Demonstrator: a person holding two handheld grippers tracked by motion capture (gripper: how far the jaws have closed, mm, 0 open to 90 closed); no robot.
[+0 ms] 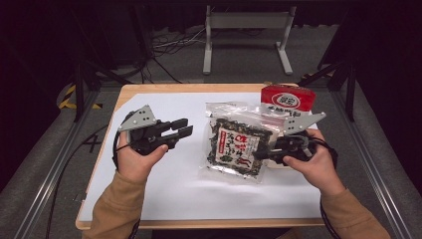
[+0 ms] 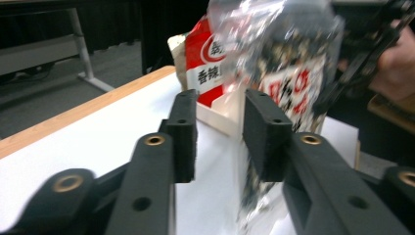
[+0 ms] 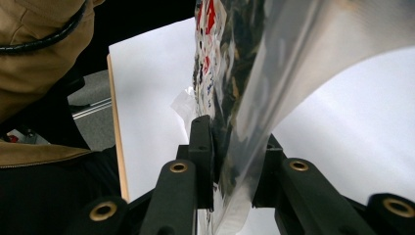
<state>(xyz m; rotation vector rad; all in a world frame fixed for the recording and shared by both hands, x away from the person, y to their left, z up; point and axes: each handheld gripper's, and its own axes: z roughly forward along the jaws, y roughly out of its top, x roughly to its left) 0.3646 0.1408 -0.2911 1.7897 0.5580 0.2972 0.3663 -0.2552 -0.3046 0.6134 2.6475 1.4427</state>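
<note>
White paper covers the wooden desk (image 1: 99,199), dark floor and a grey stand behind. From above, the seaweed bag (image 1: 235,144) sits mid-desk, its right edge at the right gripper (image 1: 263,153); the right gripper view shows up close its fingers clamped on the clear plastic. Left gripper (image 1: 185,128) hovers well left of the bag, fingers apart and empty, which its own view confirms. That view also shows the red box (image 2: 208,54) behind the bag. Count: two grippers, one bag, one box.
</note>
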